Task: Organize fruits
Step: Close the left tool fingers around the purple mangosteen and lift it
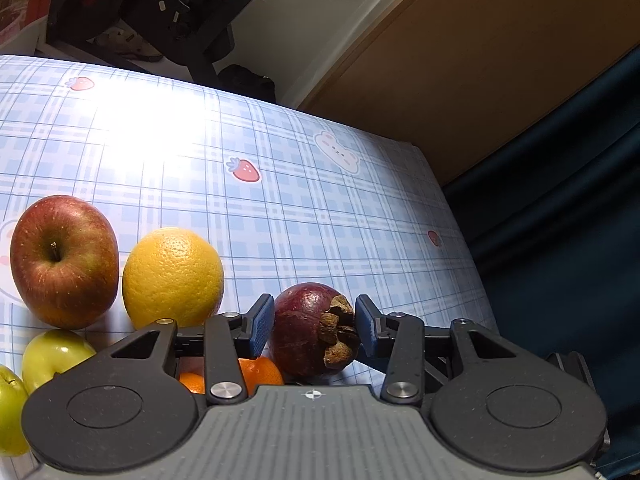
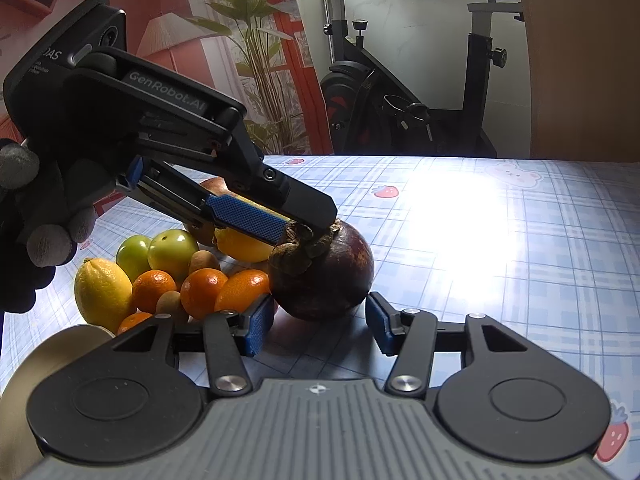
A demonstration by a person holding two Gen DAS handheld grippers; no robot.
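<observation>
Here, plaid tablecloth (image 2: 480, 240), exercise bike (image 2: 360, 92) behind; right gripper (image 2: 318, 320) apart, left gripper (image 1: 315, 324) flanks mangosteen (image 2: 332, 276), grip unclear

"GenRobot.AI" is printed in pale letters along the left tongs (image 2: 296, 224) body; other lettering there is unreadable.

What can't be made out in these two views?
- Left wrist view: small oranges mostly hidden behind the left tongs; green apple cut off by the left edge.
- Left wrist view: whether the pads press the mangosteen or just flank it is unclear.
- Right wrist view: red apple largely hidden by the left tongs; pale round object at lower left cut off, unidentifiable.
- Both views: tablecloth washed out by glare.
</observation>
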